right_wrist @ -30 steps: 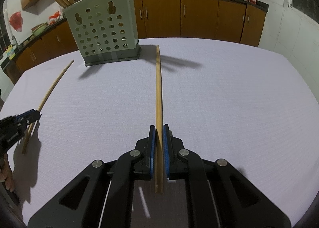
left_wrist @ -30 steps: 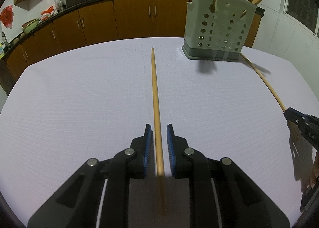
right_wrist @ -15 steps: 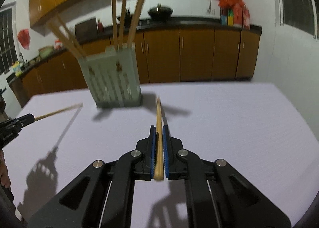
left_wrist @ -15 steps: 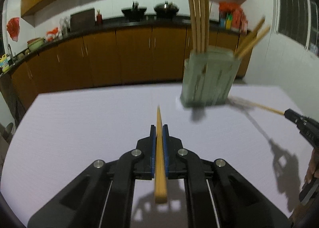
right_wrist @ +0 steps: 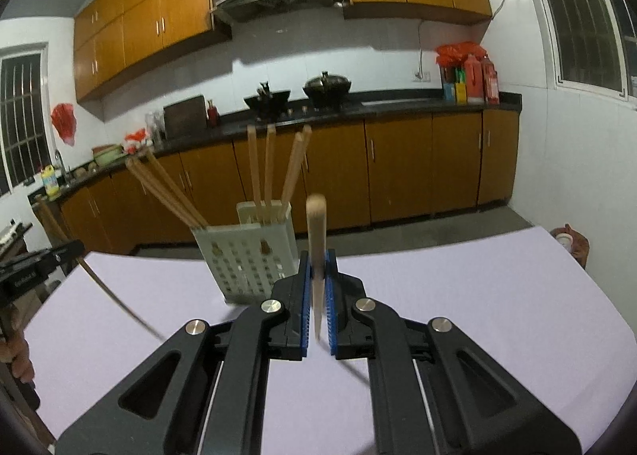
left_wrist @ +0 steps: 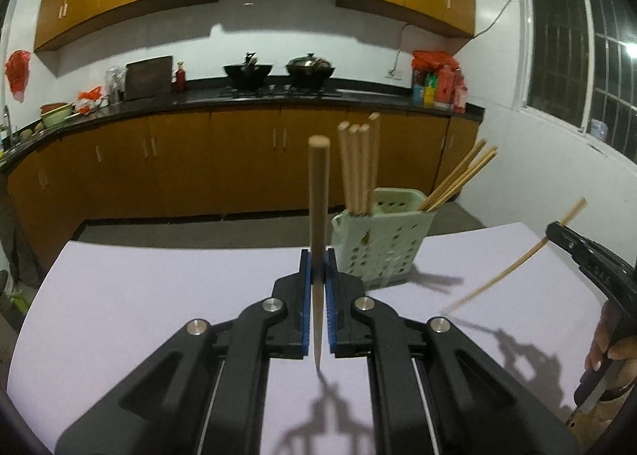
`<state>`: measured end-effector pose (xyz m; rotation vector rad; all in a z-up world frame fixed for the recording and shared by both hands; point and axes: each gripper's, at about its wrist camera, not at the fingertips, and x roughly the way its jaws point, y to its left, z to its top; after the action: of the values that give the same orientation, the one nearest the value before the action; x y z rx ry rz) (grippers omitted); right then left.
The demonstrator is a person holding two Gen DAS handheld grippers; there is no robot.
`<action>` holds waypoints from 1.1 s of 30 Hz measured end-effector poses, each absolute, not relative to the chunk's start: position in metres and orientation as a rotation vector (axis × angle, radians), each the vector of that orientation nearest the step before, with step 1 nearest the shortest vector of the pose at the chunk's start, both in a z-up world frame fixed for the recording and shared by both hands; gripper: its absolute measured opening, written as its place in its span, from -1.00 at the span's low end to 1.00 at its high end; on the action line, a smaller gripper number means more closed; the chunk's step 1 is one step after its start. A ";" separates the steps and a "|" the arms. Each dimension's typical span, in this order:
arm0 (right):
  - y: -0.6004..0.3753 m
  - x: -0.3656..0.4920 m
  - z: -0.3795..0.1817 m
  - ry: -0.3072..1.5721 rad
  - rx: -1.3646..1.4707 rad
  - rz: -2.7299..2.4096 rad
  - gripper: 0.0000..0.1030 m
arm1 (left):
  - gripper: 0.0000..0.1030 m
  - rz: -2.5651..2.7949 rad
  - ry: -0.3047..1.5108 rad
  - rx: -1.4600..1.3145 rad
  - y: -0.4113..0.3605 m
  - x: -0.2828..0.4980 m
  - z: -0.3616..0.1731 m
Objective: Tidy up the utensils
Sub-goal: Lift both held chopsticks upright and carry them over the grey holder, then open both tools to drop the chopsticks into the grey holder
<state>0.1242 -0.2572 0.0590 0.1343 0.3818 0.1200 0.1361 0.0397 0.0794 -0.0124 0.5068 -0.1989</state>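
Left wrist: lilac table (left_wrist: 139,295), wooden cabinets (left_wrist: 223,164)

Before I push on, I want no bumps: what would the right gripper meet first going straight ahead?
Probably the utensil holder, just left of the right gripper, which grips a chopstick. Depth is unclear; it might pass beside it.

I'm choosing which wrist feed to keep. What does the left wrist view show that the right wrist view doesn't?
Only the left view: the window beside the right claw.

Only the right view: a barred window and a yellow bottle.

Both: the perforated holder on the white table, each claw shut on a lifted chopstick.
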 end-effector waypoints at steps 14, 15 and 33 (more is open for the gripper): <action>-0.232 0.127 0.154 0.100 0.156 0.209 -0.85 | -0.86 -0.288 0.254 -0.073 -0.001 0.156 0.174; -0.231 0.129 0.162 0.069 0.165 0.210 -0.85 | -0.86 -0.285 0.236 -0.082 -0.003 0.159 0.180; -0.202 0.218 0.119 0.048 0.135 0.155 -0.85 | -0.86 -0.225 0.193 -0.110 -0.034 0.252 0.149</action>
<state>0.2179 -0.2025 0.1186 0.1352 0.0479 0.1551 0.2516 -0.0338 0.1494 -0.1103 0.1926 -0.2254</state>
